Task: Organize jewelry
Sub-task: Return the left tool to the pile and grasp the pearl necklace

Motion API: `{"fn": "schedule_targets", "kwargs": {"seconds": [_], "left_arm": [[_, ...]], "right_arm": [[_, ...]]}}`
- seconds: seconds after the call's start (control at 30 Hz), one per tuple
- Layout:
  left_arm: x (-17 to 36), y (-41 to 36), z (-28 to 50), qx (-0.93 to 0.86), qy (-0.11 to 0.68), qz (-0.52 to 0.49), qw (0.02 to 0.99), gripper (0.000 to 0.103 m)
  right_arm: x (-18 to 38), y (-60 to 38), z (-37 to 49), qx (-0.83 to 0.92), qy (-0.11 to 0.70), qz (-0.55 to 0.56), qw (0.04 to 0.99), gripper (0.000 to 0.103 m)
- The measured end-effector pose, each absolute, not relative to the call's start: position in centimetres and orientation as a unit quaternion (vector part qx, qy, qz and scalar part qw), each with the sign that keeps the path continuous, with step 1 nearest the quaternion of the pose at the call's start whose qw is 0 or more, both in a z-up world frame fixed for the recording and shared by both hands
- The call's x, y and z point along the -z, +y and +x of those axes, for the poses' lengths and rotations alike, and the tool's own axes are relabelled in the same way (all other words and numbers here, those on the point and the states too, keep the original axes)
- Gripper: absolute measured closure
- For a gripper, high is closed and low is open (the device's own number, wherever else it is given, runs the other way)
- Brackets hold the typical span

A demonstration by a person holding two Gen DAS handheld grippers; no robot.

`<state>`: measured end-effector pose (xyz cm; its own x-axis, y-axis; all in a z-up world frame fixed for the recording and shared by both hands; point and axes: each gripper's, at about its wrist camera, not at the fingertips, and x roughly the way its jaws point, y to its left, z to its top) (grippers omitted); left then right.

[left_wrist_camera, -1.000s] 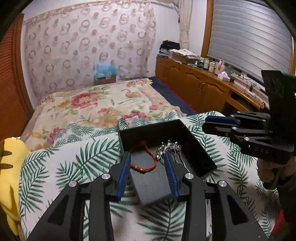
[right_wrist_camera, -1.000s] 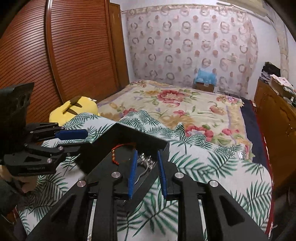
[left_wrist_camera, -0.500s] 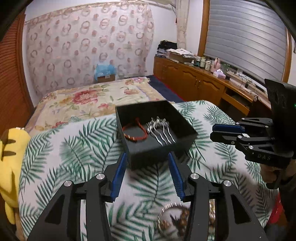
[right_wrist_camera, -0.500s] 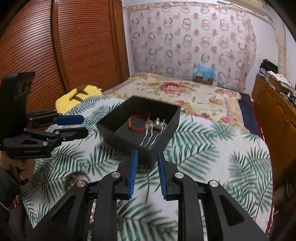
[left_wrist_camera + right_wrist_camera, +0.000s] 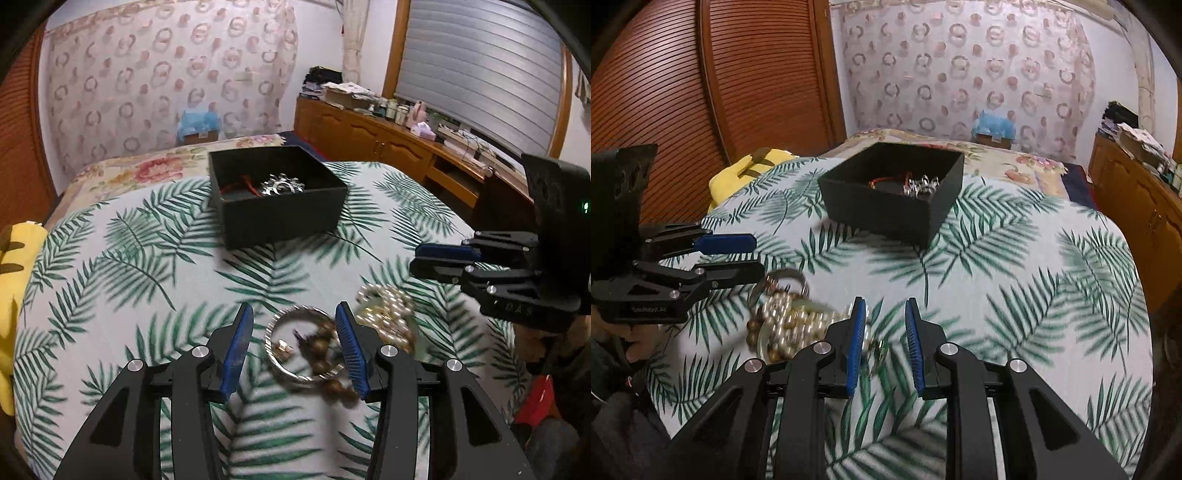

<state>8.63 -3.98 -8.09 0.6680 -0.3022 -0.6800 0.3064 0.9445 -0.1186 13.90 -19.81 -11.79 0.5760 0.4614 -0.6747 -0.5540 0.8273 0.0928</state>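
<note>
The square black cardboard box now sits at the far middle of the palm-leaf printed bedspread, well apart from both grippers; a second ago it was right between the left gripper's fingers. Inside it lie a red braided bracelet and a cluster of silver hairpins.

With the box left behind, the heap of unsorted jewelry has come into view near the tools: a silver bangle, brown wooden beads and a pearl strand. This looks like a return trip for the next piece, with much sorting left.

The left gripper is spread wide around the bangle, holding nothing. The right gripper is parted and empty, just right of the heap.

A yellow plush toy lies at the left; beyond are a floral quilt, a ring-patterned curtain, a slatted wooden wardrobe and a wooden sideboard.
</note>
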Motion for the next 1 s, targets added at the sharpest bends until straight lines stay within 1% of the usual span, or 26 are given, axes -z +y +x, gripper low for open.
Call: {"fn": "schedule_targets", "kwargs": {"seconds": [0.03, 0.1, 0.13, 0.37, 0.47, 0.5, 0.57, 0.7, 0.73, 0.93, 0.97, 1.0], "left_arm": [[8.1, -4.2, 8.4, 0.171, 0.373, 0.002, 0.912, 0.059], [8.1, -4.5, 8.1, 0.176, 0.376, -0.001, 0.910, 0.059], [8.1, -4.8, 8.0, 0.180, 0.378, -0.004, 0.908, 0.059], [9.1, -5.9, 8.0, 0.181, 0.395, -0.011, 0.901, 0.061], [9.6, -6.0, 8.2, 0.183, 0.408, -0.024, 0.894, 0.063], [9.7, -6.1, 8.3, 0.184, 0.410, -0.026, 0.893, 0.067], [10.0, -6.3, 8.4, 0.186, 0.415, -0.030, 0.890, 0.070], [10.0, -6.4, 8.4, 0.184, 0.414, -0.034, 0.891, 0.074], [10.0, -6.4, 8.5, 0.186, 0.414, -0.038, 0.890, 0.081], [9.9, -6.4, 8.6, 0.188, 0.408, -0.045, 0.892, 0.086], [9.7, -6.4, 8.5, 0.187, 0.405, -0.047, 0.894, 0.088], [9.5, -6.3, 8.5, 0.186, 0.401, -0.048, 0.896, 0.093]], "right_arm": [[12.0, -20.0, 13.3, -0.284, 0.362, -0.064, 0.886, 0.079], [12.5, -20.4, 12.5, -0.281, 0.364, -0.061, 0.886, 0.072], [12.7, -20.7, 12.1, -0.281, 0.366, -0.058, 0.885, 0.071], [14.5, -21.7, 10.3, -0.278, 0.381, -0.043, 0.881, 0.071], [14.5, -21.7, 10.0, -0.279, 0.375, -0.045, 0.883, 0.071], [14.5, -21.7, 10.1, -0.279, 0.376, -0.044, 0.882, 0.071], [14.6, -21.8, 10.1, -0.283, 0.377, -0.041, 0.881, 0.071], [14.6, -22.0, 10.0, -0.287, 0.374, -0.034, 0.881, 0.071], [14.6, -22.0, 10.0, -0.287, 0.374, -0.034, 0.881, 0.071], [14.6, -22.0, 9.9, -0.288, 0.374, -0.034, 0.881, 0.071], [14.6, -22.0, 9.9, -0.288, 0.374, -0.034, 0.881, 0.071], [14.5, -22.0, 9.9, -0.288, 0.374, -0.034, 0.881, 0.071]]}}
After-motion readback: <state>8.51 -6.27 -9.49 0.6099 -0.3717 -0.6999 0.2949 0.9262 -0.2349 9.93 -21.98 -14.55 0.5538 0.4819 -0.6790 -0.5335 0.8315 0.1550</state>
